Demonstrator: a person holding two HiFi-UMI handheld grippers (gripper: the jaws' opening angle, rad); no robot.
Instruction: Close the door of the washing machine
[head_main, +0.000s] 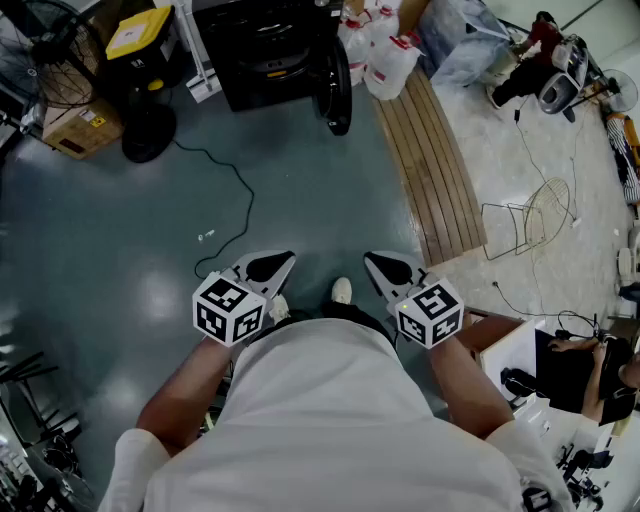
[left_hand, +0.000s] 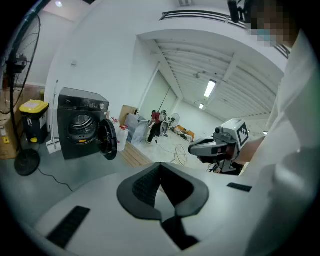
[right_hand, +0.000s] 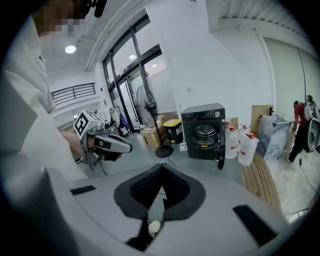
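Note:
A black front-loading washing machine (head_main: 268, 50) stands at the far end of the grey floor, well away from me. Its round door (head_main: 335, 88) hangs open to the right of the drum. The left gripper view also shows the washing machine (left_hand: 80, 125) with the door (left_hand: 108, 140) swung out, and so does the right gripper view, with the machine (right_hand: 202, 129) and door (right_hand: 220, 148) straight ahead. My left gripper (head_main: 284, 259) and right gripper (head_main: 373, 259) are held side by side in front of my body, both shut and empty, pointing toward the machine.
A standing fan (head_main: 148, 130), a yellow-lidded box (head_main: 138, 32) and a cardboard box (head_main: 80, 128) sit left of the machine. A black cable (head_main: 235, 190) trails over the floor. Water jugs (head_main: 385, 60) and wooden slats (head_main: 430, 170) lie to the right. A wire guard (head_main: 540, 215) rests farther right.

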